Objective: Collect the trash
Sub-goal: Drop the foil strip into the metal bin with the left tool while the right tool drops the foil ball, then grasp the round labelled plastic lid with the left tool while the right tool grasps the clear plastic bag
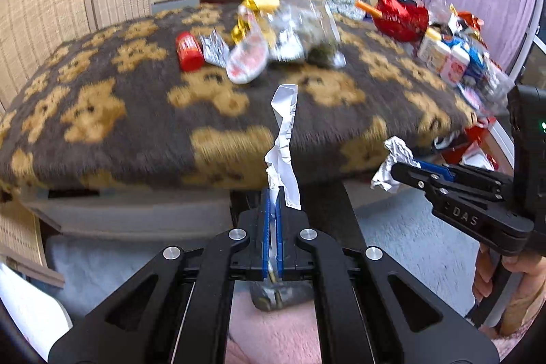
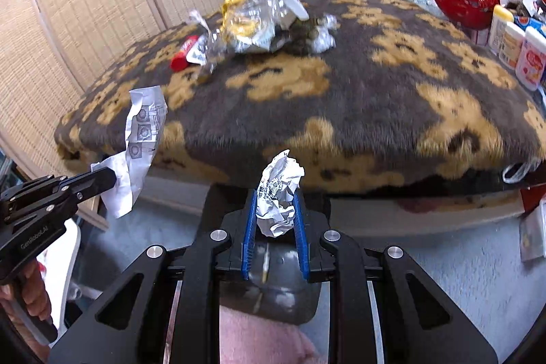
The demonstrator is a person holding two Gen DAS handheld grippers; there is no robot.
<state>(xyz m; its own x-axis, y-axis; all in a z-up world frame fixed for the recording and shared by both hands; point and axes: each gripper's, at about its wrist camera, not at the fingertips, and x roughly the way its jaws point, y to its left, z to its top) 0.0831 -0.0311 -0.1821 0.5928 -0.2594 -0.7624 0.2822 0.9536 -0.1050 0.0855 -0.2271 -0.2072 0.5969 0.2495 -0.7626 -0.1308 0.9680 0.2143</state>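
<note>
While both claws carry trash off the blanket:
Left wrist view: left gripper [image 1: 274, 193] clenched on paper strip [image 1: 285, 139], pinched by one end so it hangs clear of the blanket [image 1: 102, 84].
Right wrist view: right gripper [image 2: 274, 197] grasping crumpled paper ball [image 2: 279, 190] between its pads; wrapper pile [image 2: 252, 19] remains on the blanket.

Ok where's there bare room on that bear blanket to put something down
The near half of the bear blanket is bare, from its front edge back to the wrapper pile. It is crowded at the pile by the red can and along the right edge around the bottles.
</note>
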